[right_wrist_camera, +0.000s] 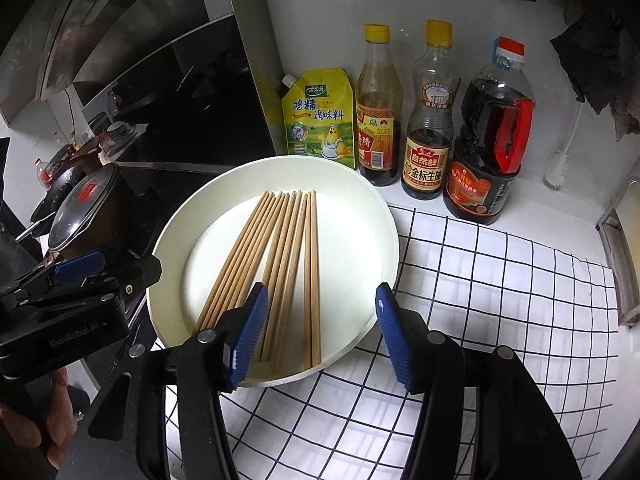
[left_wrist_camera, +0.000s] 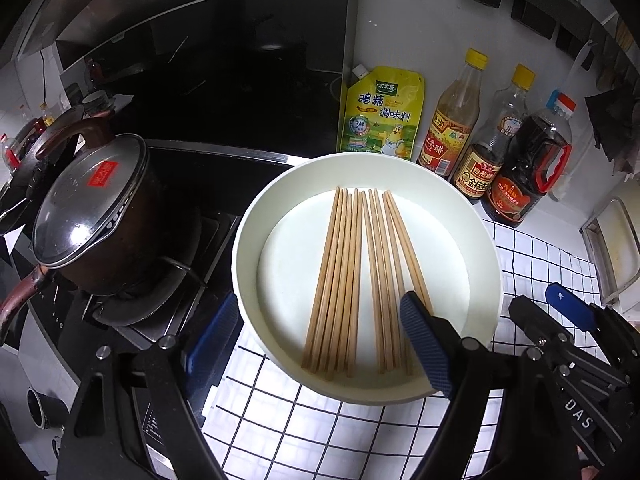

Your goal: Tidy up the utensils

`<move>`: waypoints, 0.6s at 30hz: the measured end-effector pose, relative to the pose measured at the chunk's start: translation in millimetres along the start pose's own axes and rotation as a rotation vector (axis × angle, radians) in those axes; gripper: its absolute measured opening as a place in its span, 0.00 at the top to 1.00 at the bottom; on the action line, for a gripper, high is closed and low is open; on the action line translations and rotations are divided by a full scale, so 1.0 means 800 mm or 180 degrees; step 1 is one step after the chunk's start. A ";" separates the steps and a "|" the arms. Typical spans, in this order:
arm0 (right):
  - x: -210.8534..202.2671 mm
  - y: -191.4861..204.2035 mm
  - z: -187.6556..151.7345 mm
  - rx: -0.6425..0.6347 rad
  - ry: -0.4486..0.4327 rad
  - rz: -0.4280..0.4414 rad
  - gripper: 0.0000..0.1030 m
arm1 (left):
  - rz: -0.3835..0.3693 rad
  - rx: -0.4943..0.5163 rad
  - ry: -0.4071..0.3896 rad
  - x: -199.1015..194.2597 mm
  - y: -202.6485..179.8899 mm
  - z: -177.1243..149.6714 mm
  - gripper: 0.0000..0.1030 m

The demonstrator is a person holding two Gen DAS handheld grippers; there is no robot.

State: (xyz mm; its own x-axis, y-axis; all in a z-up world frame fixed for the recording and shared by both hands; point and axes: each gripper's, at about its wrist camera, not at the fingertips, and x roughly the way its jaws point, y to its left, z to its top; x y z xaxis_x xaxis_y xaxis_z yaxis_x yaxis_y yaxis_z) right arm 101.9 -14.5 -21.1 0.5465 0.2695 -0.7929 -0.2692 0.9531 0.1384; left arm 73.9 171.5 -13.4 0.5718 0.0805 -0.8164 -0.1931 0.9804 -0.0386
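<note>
Chopsticks [left_wrist_camera: 360, 276] are laid in a tray [left_wrist_camera: 486, 256] set on a cloth [left_wrist_camera: 340, 432]; bottles [left_wrist_camera: 452, 120] are ranged behind, a pot [left_wrist_camera: 92, 216] leftward.

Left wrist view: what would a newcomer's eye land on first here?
The white bowl at centre, with wooden chopsticks fanned in two bunches inside it. Behind it, a yellow pouch and three sauce bottles line the wall; a lidded pot sits on the stove to the left.

White wall [right_wrist_camera: 320, 8] (black stove [left_wrist_camera: 192, 240] alongside)
</note>
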 end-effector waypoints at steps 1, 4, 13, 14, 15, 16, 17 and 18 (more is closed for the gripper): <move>-0.001 0.000 -0.001 0.0000 0.0000 -0.0004 0.47 | -0.0008 -0.0006 -0.0006 -0.002 0.001 -0.001 0.18; -0.002 0.000 -0.002 0.0008 0.0002 -0.0006 0.47 | -0.0012 -0.0013 -0.0035 -0.006 0.001 -0.002 0.14; -0.006 -0.004 -0.003 0.0012 -0.0010 -0.0019 0.47 | -0.0002 -0.0007 -0.0057 -0.012 0.000 -0.004 0.14; -0.006 -0.004 -0.003 0.0010 -0.0009 -0.0019 0.47 | -0.0003 -0.0009 -0.0060 -0.013 0.000 -0.003 0.14; -0.006 -0.004 -0.003 0.0010 -0.0007 -0.0017 0.47 | 0.0000 -0.0011 -0.0061 -0.013 0.000 -0.003 0.14; -0.007 -0.004 -0.003 0.0007 -0.0008 -0.0015 0.47 | 0.0005 -0.0015 -0.0062 -0.014 0.000 -0.003 0.13; -0.007 -0.004 -0.003 0.0011 -0.0010 -0.0020 0.47 | 0.0013 -0.0023 -0.0063 -0.014 0.000 -0.003 0.12; -0.007 -0.004 -0.003 0.0009 -0.0009 -0.0017 0.47 | 0.0018 -0.0031 -0.0065 -0.015 0.000 -0.003 0.10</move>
State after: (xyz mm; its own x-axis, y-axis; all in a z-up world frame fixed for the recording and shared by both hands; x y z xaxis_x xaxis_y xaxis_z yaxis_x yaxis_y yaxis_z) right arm 98.0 -19.3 -18.7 0.5501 0.2647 -0.7920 -0.2639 0.9549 0.1358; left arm 65.2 170.1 -5.0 0.5868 0.0899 -0.8047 -0.2041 0.9781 -0.0396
